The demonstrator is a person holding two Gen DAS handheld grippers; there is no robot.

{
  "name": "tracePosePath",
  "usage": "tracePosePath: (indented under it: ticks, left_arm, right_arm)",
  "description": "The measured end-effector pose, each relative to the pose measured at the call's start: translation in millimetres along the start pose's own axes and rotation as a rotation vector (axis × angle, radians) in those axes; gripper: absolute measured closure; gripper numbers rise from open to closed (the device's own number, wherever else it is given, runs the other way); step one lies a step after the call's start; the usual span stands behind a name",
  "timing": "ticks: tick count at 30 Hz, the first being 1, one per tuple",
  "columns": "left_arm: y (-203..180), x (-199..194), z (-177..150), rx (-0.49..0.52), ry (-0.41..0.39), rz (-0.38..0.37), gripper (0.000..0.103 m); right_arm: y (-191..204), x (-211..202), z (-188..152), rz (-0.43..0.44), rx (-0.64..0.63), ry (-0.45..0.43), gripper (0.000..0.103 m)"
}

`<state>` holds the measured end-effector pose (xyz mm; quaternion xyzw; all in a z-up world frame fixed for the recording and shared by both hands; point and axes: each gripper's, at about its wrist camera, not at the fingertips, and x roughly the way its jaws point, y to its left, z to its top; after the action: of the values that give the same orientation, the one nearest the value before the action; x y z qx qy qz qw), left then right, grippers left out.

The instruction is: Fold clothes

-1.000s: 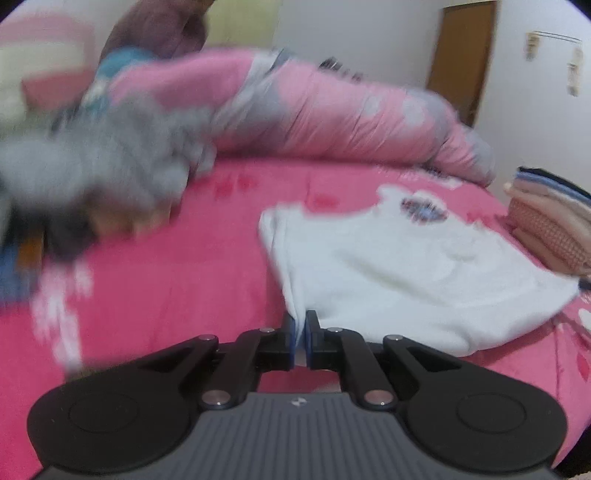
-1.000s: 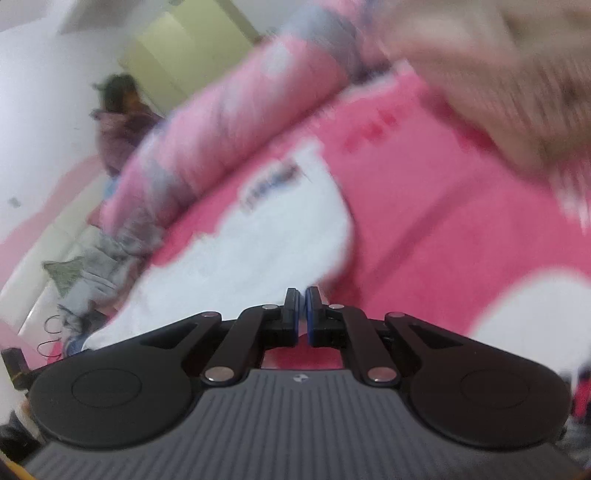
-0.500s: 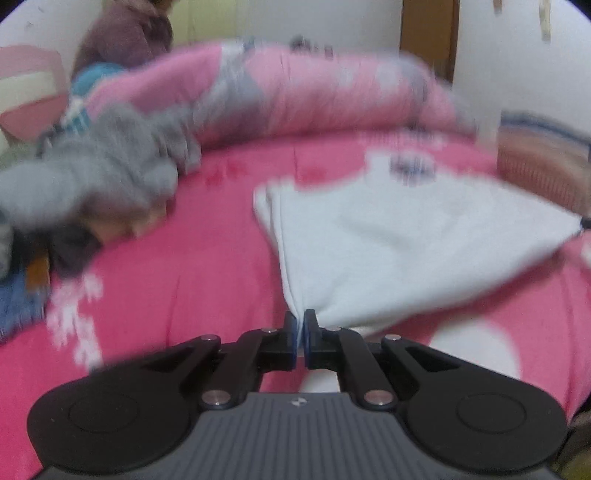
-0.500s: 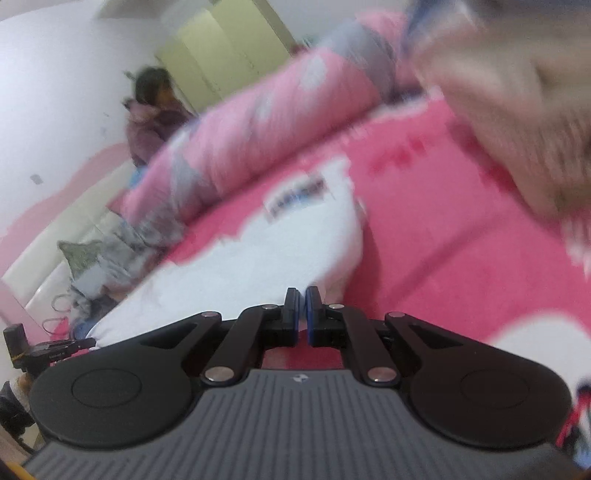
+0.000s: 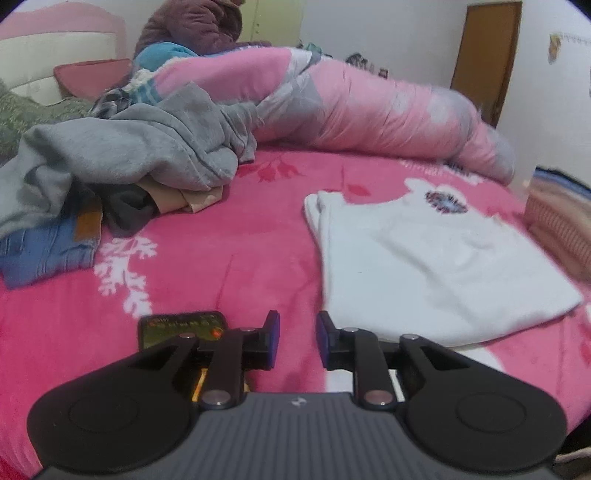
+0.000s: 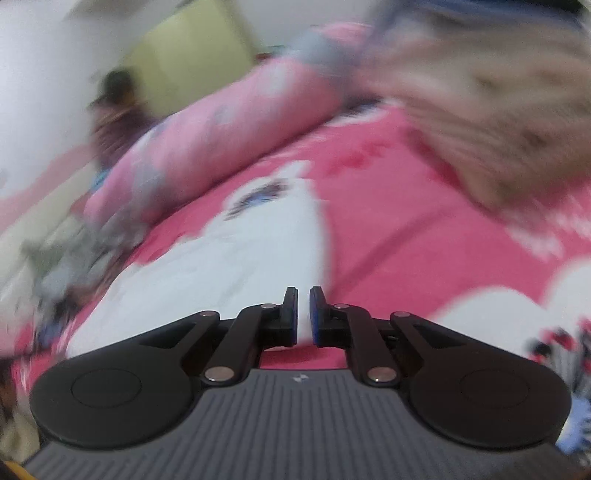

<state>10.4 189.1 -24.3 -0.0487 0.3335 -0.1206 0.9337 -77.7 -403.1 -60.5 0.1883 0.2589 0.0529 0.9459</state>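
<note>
Left gripper: jaws opening, nothing between them, only pink blanket in the gap. Half a second ago they were pressed together on the near edge of the white shirt; that edge is now out of the grip and lies flat just past the right fingertip, at about 1 o'clock. So the left side has let go.

Right gripper: jaws almost together, a thin slit showing. White cloth sits in and behind the slit, but the blur hides whether the pads pinch it. A second ago they were fully shut. My read: it's starting to release too.

A dark card-like thing lies on the blanket under the left finger, at 10 o'clock. It was not in view earlier.

Shirt, left view: spread flat from 1 to 3 o'clock, folded to a rough rectangle, logo at the far end, no bunching on the near edge. In the right view it runs from the fingertips out to 11 o'clock.

Further out: grey sweater pile at 10 o'clock with jeans below it, still unfolded. Folded stack at 3 o'clock, just beside the shirt. Rolled pink quilt across 12 o'clock. A person sits at the far back.

Judgement: this fold is laid down and done. What's left is likely another fold or a move to the stack, then the grey pile.
</note>
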Motion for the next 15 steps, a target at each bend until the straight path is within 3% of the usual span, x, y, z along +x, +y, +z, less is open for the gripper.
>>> tracePosePath:
  ticks: [5,9,15]
  left_arm:
    - [-34.7,-4.9,-20.7,0.035,-0.008,-0.036,0.058]
    - [-54.2,-2.0,-42.7,0.044,0.019,-0.036,0.057]
    - [-58.7,-9.0,-62.0,0.081,-0.026,-0.018,0.054]
  right_arm:
    - [133.1,45.2,-5.3,0.221,-0.424,0.059,0.095]
    - [229.3,87.9,-30.3,0.423,-0.699,0.111,0.091]
    - [331.2,149.4,-84.2,0.424,-1.164,0.185,0.087]
